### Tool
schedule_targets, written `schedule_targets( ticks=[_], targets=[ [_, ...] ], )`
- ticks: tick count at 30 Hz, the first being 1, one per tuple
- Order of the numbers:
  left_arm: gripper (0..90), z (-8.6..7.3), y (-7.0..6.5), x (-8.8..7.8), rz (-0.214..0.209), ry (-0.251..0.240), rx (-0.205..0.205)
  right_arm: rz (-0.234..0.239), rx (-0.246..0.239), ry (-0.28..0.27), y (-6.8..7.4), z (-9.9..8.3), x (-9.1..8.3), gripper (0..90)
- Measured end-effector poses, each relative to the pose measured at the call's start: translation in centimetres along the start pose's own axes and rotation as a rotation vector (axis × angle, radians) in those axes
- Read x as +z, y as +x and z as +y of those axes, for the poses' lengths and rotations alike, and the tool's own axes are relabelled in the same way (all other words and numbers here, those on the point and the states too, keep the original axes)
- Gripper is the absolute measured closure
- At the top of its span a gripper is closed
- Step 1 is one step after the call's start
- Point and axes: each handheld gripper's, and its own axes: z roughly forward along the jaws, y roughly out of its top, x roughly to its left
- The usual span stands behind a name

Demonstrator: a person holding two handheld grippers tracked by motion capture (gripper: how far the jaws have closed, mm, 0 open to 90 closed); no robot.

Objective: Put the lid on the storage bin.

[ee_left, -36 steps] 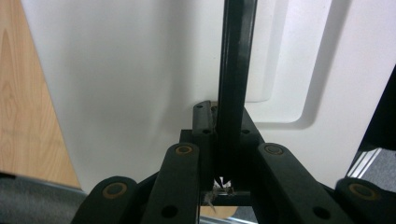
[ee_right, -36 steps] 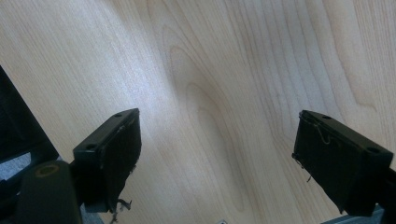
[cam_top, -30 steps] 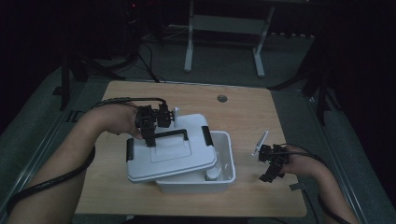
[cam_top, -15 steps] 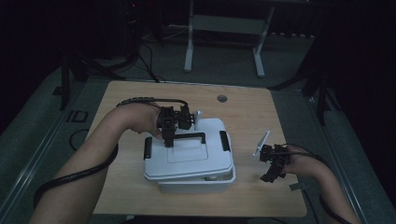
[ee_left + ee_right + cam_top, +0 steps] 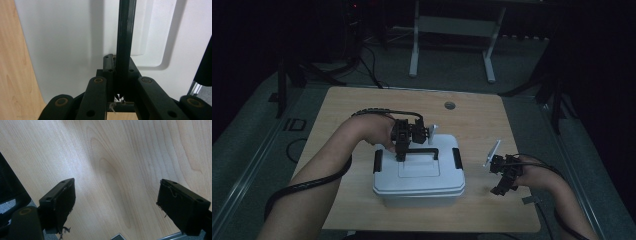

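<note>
A white lidded box (image 5: pixel 418 172) is being kept near the middle of the wooden table (image 5: pixel 347 110), lid on, black latches (image 5: pixel 377 161) sitting at both ends. The black handle (image 5: pixel 419 150) on the lid is being clamped by the left gripper (image 5: pixel 400 156), jaws closed tight on the bar (image 5: pixel 124 40) in the left gripper view, white lid (image 5: pixel 65 42) behind it. The right gripper (image 5: pixel 503 187) is being held over bare table to the right of the box, apart from it, jaws spread wide with only wood grain (image 5: pixel 117 177) between them. A round cable hole (image 5: pixel 450 105) is being shown at the table's far edge. A white frame leg (image 5: pixel 414 50) is standing on the floor beyond. Cables (image 5: pixel 302 187) are trailing along the left forearm.
</note>
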Motion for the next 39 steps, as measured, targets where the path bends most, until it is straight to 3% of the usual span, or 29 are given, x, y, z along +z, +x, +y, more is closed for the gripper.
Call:
schedule_targets(
  ticks=[10,22,23,25,26,27,28,29,30,31,33,37,38,39],
  targets=[
    [83.6,1.0,0.4,1.2,-0.011,0.014,0.025,0.0,-0.005,0.004,0.0,0.1,0.1,14.7],
    [83.0,1.0,0.8,2.1,-0.035,0.012,0.009,0.008,-0.002,0.012,0.0,0.3,0.5,14.7],
    [79.9,0.9,0.8,2.0,-0.018,0.005,0.003,0.009,-0.005,0.011,0.0,0.3,0.5,14.7],
    [65.0,0.5,1.1,1.8,-0.016,-0.016,-0.023,0.008,-0.008,0.011,0.1,0.4,0.4,14.7],
    [50.0,0.0,1.4,1.4,-0.007,-0.056,-0.054,0.008,-0.009,0.009,0.1,0.5,0.3,14.7],
    [42.2,0.0,1.4,1.4,-0.007,-0.056,-0.054,0.008,-0.009,0.009,0.1,0.5,0.3,14.7],
    [42.2,-0.3,1.6,1.3,0.015,-0.076,-0.088,0.005,-0.01,0.007,0.0,0.5,0.3,14.7],
    [30.2,-0.5,1.7,1.3,0.032,-0.081,-0.093,0.005,-0.008,0.006,0.0,0.5,0.3,14.7],
    [12.8,-0.8,1.7,1.3,0.054,-0.089,-0.098,0.003,-0.007,0.005,0.0,0.5,0.2,14.7],
    [12.8,-1.1,1.8,1.4,0.075,-0.089,-0.106,0.003,-0.007,0.005,0.0,0.5,0.2,14.7],
    [1.1,-1.7,2.0,1.5,0.062,-0.114,-0.122,0.002,-0.006,0.0,0.0,0.5,0.1,14.7],
    [1.0,-2.9,2.0,1.6,0.061,-0.172,-0.133,-0.001,0.001,-0.008,-0.1,0.4,0.0,14.7],
    [1.0,-3.6,2.0,1.7,0.062,-0.207,-0.142,-0.002,0.005,-0.01,-0.2,0.3,0.0,14.7],
    [1.0,-3.6,2.0,1.7,0.062,-0.207,-0.142,-0.002,0.005,-0.01,-0.2,0.3,0.0,14.7]
  ],
)
